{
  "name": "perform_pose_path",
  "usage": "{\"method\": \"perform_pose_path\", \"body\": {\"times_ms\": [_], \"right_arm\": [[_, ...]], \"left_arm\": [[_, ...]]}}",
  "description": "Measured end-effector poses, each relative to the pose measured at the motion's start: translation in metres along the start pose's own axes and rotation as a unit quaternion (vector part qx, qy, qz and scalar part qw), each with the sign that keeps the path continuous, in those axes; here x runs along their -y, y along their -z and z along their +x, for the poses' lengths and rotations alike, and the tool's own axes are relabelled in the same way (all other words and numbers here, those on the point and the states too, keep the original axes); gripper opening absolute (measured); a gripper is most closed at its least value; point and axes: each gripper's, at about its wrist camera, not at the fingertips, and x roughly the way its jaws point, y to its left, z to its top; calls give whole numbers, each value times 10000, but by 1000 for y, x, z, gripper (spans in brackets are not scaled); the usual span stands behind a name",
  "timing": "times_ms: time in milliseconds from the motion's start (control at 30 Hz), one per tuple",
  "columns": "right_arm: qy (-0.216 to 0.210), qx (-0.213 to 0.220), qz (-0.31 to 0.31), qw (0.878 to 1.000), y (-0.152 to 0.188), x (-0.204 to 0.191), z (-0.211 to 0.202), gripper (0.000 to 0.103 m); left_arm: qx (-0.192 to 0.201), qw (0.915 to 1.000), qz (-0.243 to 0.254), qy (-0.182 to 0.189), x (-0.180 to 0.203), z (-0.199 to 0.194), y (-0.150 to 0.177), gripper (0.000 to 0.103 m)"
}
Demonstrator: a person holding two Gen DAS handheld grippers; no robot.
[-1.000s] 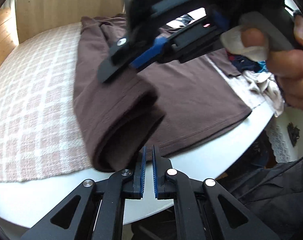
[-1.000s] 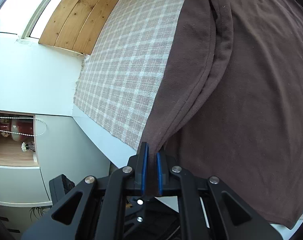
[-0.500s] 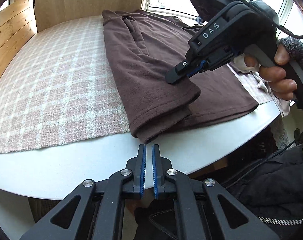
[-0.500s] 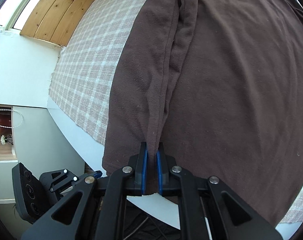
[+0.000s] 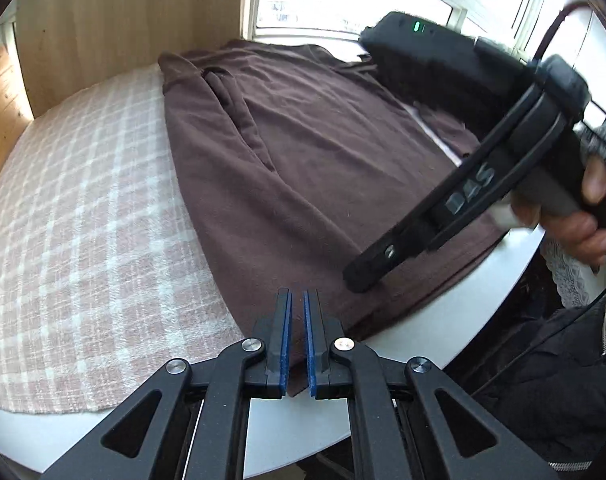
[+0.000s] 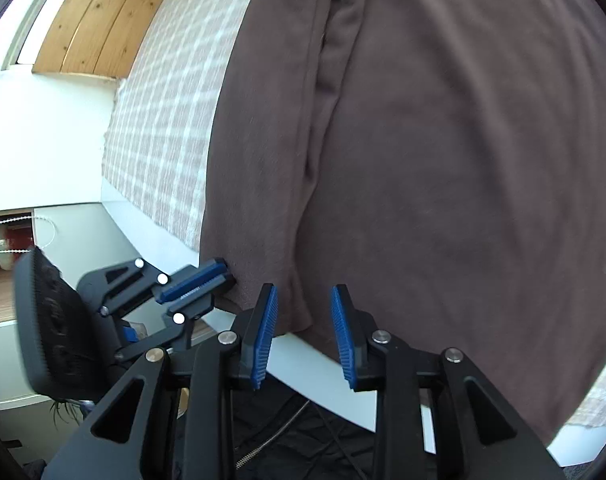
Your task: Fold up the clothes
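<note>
Garment: the brown shirt (image 5: 303, 184) lies flat on the checked cloth (image 5: 83, 240), its left side folded in over the body and its hem at the near edge of the white table (image 5: 443, 320).
Right claw: my right gripper (image 6: 305, 332) was clamped on the hem half a second ago; now its jaws are opening and the fabric lies loose between them.
Left claw: my left gripper (image 5: 297, 340) is clenched on the folded corner of the hem.
Meaning: this lengthwise fold looks laid; the other side probably comes next.

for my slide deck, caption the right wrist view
Right tool opening over brown garment's hem, left tool pinching its corner.
</note>
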Motion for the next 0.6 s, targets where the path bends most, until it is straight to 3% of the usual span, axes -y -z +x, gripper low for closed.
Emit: {"method": "perform_pose_path", "body": {"times_ms": [67,133,233,333,433,600], "right_arm": [[136,385,43,9992,-21,12,-23,30],[108,795,100,9967,-52,20,-40,41],[286,1408,-180,9895,-114,21,-55,43],[595,1708,-488,9823,-174,15,-54,43],[388,1530,-557,9859,-218,13,-48,43],[309,1123,-567,9916,-244,0,-26,43]], "left_arm": [[-159,9997,173,-117,6,10,11,5],[-171,9998,82,-40,4,6,15,4],[-32,10000,-7,7,0,-6,10,5],[80,10000,-13,37,2,-11,-2,5],[10,10000,35,35,9,-4,-7,5],[-210,9997,12,111,19,1,-3,5]]}}
